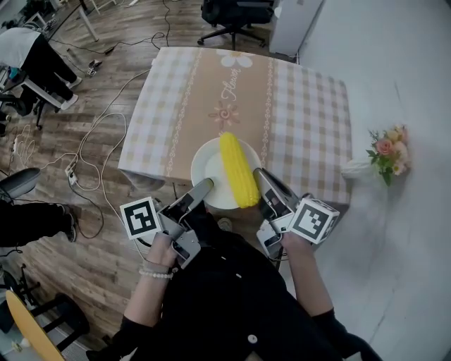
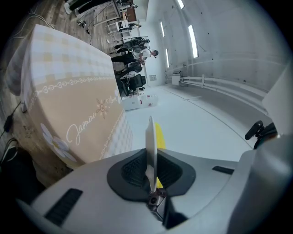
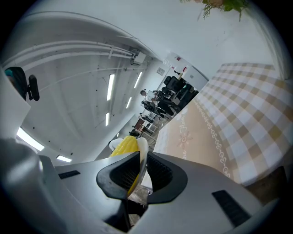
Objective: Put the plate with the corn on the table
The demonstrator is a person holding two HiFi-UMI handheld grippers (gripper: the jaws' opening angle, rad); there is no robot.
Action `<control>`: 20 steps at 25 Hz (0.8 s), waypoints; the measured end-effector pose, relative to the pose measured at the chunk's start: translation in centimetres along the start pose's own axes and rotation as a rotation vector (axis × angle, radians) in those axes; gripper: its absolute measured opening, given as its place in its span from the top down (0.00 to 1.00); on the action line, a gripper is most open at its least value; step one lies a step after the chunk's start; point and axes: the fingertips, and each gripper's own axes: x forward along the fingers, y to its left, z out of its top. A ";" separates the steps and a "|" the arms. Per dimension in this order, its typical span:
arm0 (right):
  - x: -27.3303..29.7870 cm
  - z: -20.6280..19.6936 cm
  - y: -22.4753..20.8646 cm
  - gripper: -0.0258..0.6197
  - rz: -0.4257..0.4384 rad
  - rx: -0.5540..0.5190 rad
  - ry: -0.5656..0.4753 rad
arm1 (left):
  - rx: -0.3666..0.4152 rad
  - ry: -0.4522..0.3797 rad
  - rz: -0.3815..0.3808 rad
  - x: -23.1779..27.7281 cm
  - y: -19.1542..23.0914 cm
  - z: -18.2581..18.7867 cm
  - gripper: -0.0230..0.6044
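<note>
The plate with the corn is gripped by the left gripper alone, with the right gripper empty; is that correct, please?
Not quite: the right gripper is also shut on the plate rim, as the right gripper view shows. The left gripper does grip it.

The plate (image 1: 210,175) was at the near edge of the table (image 1: 296,106), with the corn (image 1: 238,169) lying on its right half, pointing away from the person. The left gripper (image 1: 204,186) clasped the plate's near left rim, and the right gripper (image 1: 260,173) clasped its right rim beside the corn. Flowers (image 1: 386,151) were to the right of the table, a chair (image 1: 236,14) stood behind it, and cables (image 1: 99,151) lay on the floor to its left.
</note>
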 end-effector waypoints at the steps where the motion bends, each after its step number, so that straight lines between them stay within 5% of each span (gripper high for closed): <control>1: -0.1 0.0 -0.1 0.84 -0.008 0.000 -0.003 | 0.000 0.005 -0.001 0.1 0.0 -0.1 0.89; 20: 2.8 1.7 -2.7 0.84 -0.059 -0.001 0.000 | 0.009 0.058 0.029 3.0 1.8 3.4 0.90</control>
